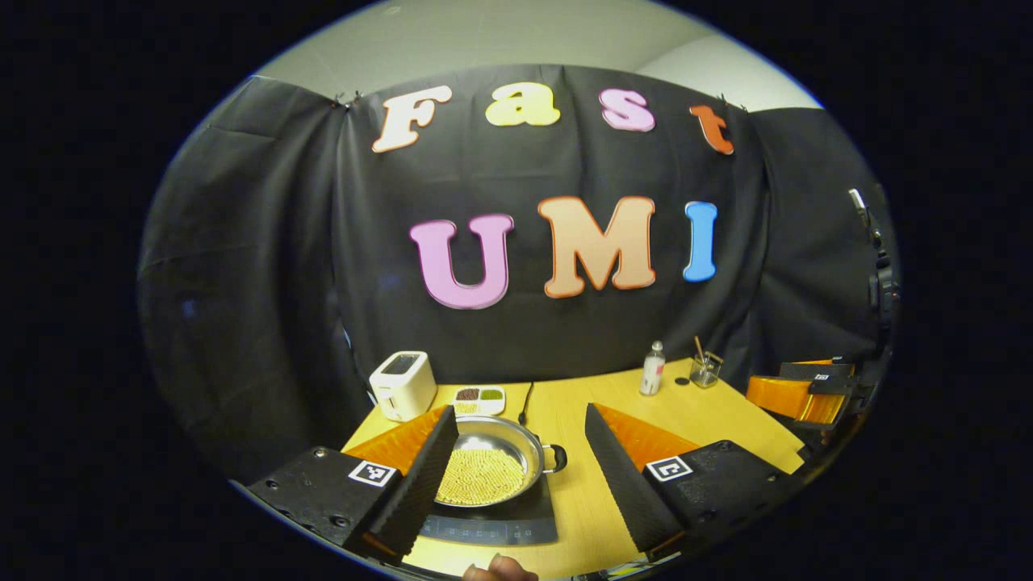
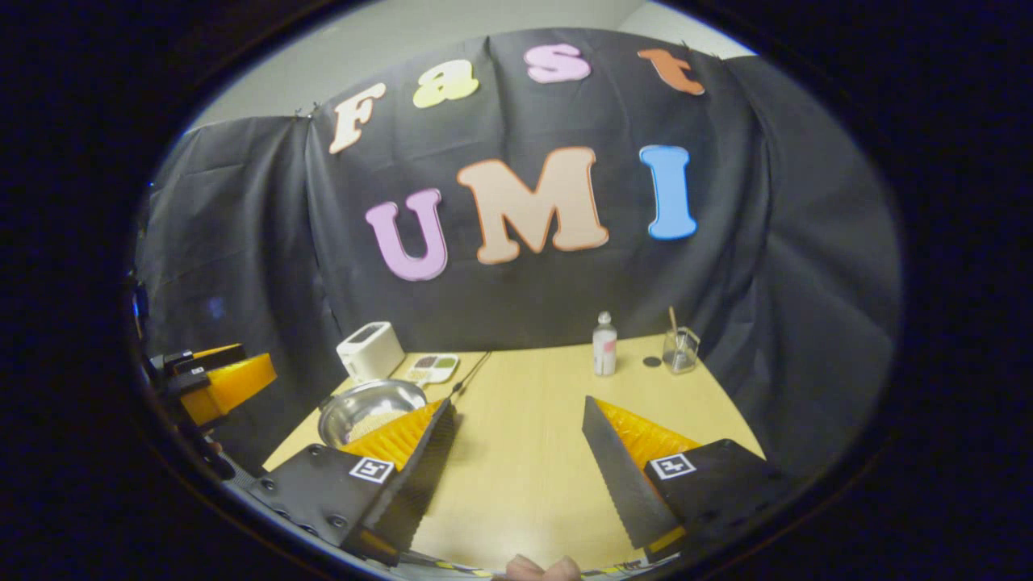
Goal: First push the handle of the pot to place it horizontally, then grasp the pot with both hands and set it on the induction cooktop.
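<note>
The pot already sits on the cooktop with its handle sideways, so both grippers, left and right, hang above the table with fingers apart and empty.

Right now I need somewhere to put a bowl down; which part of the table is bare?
The wide middle of the table is free, between the pot on the left and the bottle and glass at the back. The back left is crowded: toaster, small tray, pot.
</note>
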Tool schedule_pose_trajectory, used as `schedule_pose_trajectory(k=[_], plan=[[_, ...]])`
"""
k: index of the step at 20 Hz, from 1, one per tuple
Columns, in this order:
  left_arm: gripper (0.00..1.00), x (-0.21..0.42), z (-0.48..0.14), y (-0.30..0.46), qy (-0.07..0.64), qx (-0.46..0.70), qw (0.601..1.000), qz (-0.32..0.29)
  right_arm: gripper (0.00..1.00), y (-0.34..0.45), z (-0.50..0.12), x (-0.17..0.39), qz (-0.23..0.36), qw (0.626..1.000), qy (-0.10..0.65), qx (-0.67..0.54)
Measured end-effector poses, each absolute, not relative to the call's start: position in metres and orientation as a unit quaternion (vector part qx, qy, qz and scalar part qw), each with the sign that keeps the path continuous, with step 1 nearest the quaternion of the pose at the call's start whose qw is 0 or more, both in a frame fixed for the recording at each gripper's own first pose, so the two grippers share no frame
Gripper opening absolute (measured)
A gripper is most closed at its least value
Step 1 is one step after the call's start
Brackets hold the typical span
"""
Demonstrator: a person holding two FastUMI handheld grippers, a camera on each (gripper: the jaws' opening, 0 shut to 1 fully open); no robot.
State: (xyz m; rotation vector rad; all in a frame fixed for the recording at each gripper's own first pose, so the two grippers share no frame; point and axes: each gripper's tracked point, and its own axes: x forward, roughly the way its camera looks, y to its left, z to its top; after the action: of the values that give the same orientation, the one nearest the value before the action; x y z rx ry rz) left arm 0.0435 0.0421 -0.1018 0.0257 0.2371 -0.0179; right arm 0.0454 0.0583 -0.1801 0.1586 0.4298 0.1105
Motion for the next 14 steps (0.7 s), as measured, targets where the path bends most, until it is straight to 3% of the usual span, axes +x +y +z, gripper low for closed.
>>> schedule_pose_trajectory(k=[1,2,3,4,7,8,9,11,12,13,14], plan=[[1.00,0.038,-0.090,0.040,0.100,0.006,0.995,-0.013,0.94,0.057,-0.158,0.041,0.052,0.979,0.185,0.074],[0.96,0.032,-0.082,0.037,0.084,-0.003,0.996,-0.021,0.98,0.050,-0.141,0.032,0.042,0.983,0.164,0.064],[1.00,0.027,-0.071,0.033,0.069,-0.009,0.997,-0.028,0.93,0.043,-0.128,0.020,0.034,0.987,0.147,0.056],[0.96,0.021,-0.061,0.031,0.053,-0.011,0.998,-0.032,0.98,0.041,-0.117,0.010,0.031,0.989,0.137,0.053],[0.99,0.004,-0.040,0.029,0.024,-0.003,0.999,-0.032,0.98,0.033,-0.097,-0.013,0.020,0.993,0.114,0.031],[0.99,0.000,-0.036,0.023,0.018,-0.002,0.999,-0.038,0.93,0.030,-0.088,-0.015,0.015,0.995,0.098,0.023],[0.96,-0.004,-0.035,0.019,0.018,0.004,0.999,-0.043,0.98,0.033,-0.082,-0.016,0.016,0.996,0.085,0.022],[0.96,-0.011,-0.028,0.024,0.012,0.025,0.999,-0.038,0.94,0.046,-0.070,-0.021,0.029,0.997,0.065,0.025],[0.99,-0.013,-0.020,0.027,0.001,0.033,0.999,-0.031,0.98,0.049,-0.064,-0.019,0.034,0.998,0.054,0.023],[0.99,-0.014,-0.011,0.027,-0.009,0.038,0.999,-0.026,0.94,0.052,-0.060,-0.017,0.041,0.998,0.046,0.019],[0.96,-0.015,-0.007,0.025,-0.017,0.038,0.999,-0.024,0.94,0.055,-0.057,-0.015,0.048,0.998,0.043,0.016]])
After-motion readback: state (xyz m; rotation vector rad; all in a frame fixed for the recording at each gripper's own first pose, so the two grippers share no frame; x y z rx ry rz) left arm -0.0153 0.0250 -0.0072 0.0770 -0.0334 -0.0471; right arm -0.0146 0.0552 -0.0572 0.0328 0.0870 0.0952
